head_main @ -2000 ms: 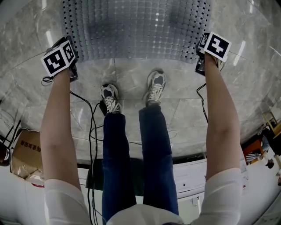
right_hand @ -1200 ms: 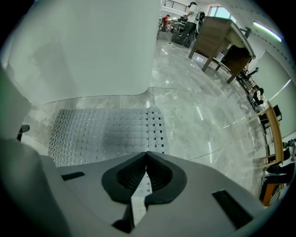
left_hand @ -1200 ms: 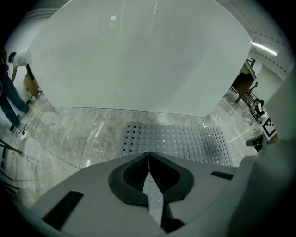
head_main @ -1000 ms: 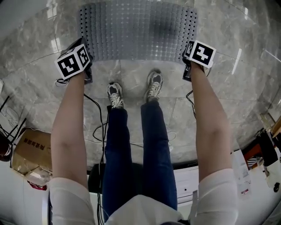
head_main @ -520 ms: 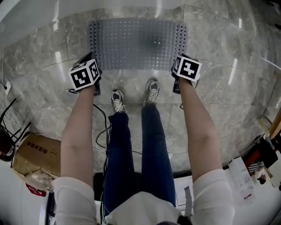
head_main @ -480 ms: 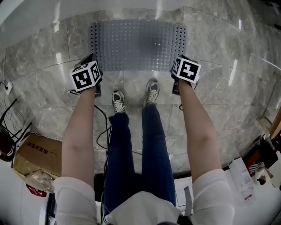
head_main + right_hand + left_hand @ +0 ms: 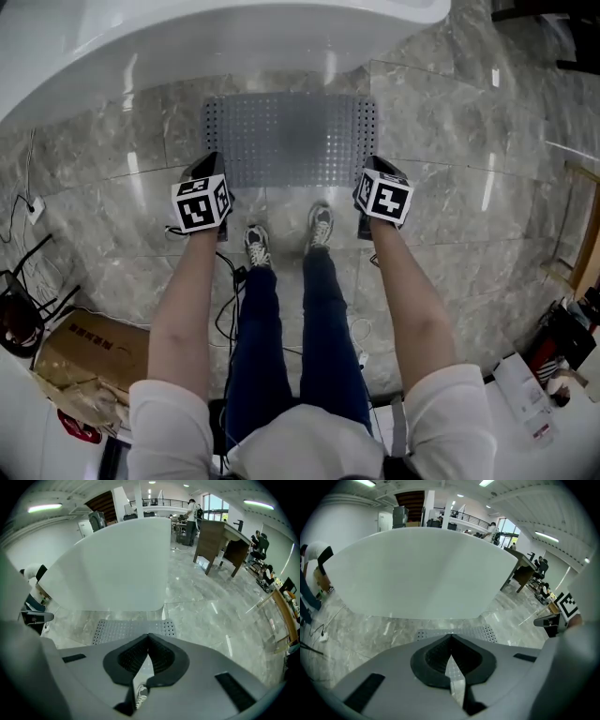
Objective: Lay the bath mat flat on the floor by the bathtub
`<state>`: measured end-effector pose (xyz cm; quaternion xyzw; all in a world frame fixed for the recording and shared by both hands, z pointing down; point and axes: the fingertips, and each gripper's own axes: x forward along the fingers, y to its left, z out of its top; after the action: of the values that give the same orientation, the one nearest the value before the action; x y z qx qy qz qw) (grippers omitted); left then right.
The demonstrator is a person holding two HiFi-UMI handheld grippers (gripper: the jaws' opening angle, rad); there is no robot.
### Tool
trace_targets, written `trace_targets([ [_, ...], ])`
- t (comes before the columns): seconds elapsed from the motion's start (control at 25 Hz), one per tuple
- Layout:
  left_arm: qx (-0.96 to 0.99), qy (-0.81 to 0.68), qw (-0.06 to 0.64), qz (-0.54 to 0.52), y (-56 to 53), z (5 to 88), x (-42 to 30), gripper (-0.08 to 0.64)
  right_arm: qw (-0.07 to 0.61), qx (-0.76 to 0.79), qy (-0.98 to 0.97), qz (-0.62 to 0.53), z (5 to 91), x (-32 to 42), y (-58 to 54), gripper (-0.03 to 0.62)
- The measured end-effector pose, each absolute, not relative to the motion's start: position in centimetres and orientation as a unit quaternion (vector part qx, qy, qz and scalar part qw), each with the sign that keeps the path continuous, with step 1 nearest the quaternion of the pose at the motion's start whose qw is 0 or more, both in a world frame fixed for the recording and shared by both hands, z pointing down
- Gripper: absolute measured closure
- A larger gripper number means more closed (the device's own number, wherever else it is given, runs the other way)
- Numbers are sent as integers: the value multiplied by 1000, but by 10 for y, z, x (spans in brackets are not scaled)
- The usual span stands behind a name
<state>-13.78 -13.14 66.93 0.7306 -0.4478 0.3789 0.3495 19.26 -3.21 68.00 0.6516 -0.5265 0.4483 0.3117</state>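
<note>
The grey perforated bath mat (image 7: pixel 291 139) lies flat on the marble floor, its far edge close to the white bathtub (image 7: pixel 187 47). My left gripper (image 7: pixel 206 169) hangs in the air near the mat's near-left corner, shut and empty. My right gripper (image 7: pixel 373 174) hangs near the near-right corner, also shut and empty. In the left gripper view the jaws (image 7: pixel 451 641) meet, with the mat (image 7: pixel 454 632) and tub (image 7: pixel 422 573) beyond. The right gripper view shows its jaws (image 7: pixel 149 641) closed above the mat (image 7: pixel 131 629).
The person's shoes (image 7: pixel 258 246) stand just behind the mat. Black cables (image 7: pixel 230 300) trail on the floor by the left leg. A cardboard box (image 7: pixel 89 352) sits at the lower left. A wooden desk (image 7: pixel 220 541) stands beyond the tub's end.
Both grippers have lifted up from the mat's near corners and drawn closer together in the picture. The mat stays flat, and the tub's rim has come into view.
</note>
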Motion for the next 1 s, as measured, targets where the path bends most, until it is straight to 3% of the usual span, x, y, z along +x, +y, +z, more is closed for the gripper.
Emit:
trace_targets([
  [0.72,806,-431,265,308,-150,478,-117,528,241,684,-603,332,477,174,-75,563],
  [1.0,819,-432,264,271,-138,410,-116,528,220,685,-617,318,408,160,-65,561],
])
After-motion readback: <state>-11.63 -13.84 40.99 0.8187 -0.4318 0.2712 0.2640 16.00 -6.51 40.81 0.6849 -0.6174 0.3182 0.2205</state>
